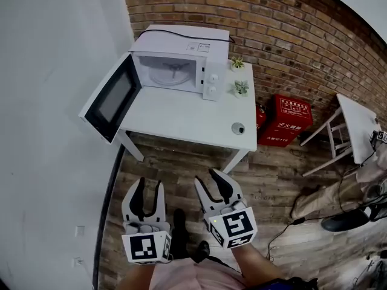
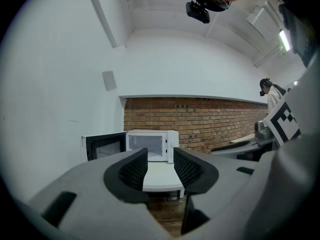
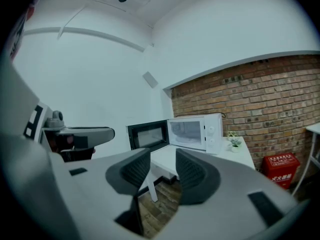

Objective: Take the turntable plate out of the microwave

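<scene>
A white microwave (image 1: 181,59) stands at the back of a white table (image 1: 175,116), with its door (image 1: 112,98) swung wide open to the left. The glass turntable plate (image 1: 170,75) lies inside the cavity on its ring. Both grippers hover over the wooden floor, well short of the table. My left gripper (image 1: 149,186) is open with nothing between its fingers. My right gripper (image 1: 208,179) is beside it, also open and empty. The left gripper view looks past open jaws (image 2: 160,165) at the microwave (image 2: 152,144). In the right gripper view, open jaws (image 3: 163,170) frame the microwave (image 3: 195,131).
Two small potted plants (image 1: 237,62) (image 1: 241,88) and a small round object (image 1: 238,128) sit on the table's right part. Red fire-equipment boxes (image 1: 289,119) stand against the brick wall. A white folding table (image 1: 357,125) and a person's legs (image 1: 329,198) are at the right.
</scene>
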Motion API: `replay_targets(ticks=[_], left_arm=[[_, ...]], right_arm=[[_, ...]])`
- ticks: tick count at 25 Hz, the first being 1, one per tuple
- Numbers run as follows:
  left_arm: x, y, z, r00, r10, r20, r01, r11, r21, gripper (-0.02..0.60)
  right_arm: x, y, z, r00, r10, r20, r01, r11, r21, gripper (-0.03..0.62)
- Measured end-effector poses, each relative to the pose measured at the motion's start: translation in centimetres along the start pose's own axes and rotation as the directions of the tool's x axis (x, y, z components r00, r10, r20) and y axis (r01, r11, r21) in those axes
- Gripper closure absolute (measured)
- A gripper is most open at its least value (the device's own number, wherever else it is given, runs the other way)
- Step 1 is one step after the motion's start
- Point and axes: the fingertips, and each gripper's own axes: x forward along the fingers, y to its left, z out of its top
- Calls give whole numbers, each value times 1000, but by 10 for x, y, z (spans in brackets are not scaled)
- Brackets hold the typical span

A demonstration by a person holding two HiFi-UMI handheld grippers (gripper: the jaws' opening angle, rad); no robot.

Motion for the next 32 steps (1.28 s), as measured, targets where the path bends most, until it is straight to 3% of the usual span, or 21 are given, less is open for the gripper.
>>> replay_targets(ticks=[11,22,32], left_arm=[[111,75,10,998,-47,34,47,999,-6,413],[181,112,23,991,-103,83,104,995,-1,416],[218,118,-1,992,-126,19,126,992,-20,420]], right_arm=[[122,-23,28,999,-46,-1,46,999,5,437],[189,-40,61,995,-90,52,90,996,-10,444],[222,-60,56,995,-99,18,99,995,18,445]])
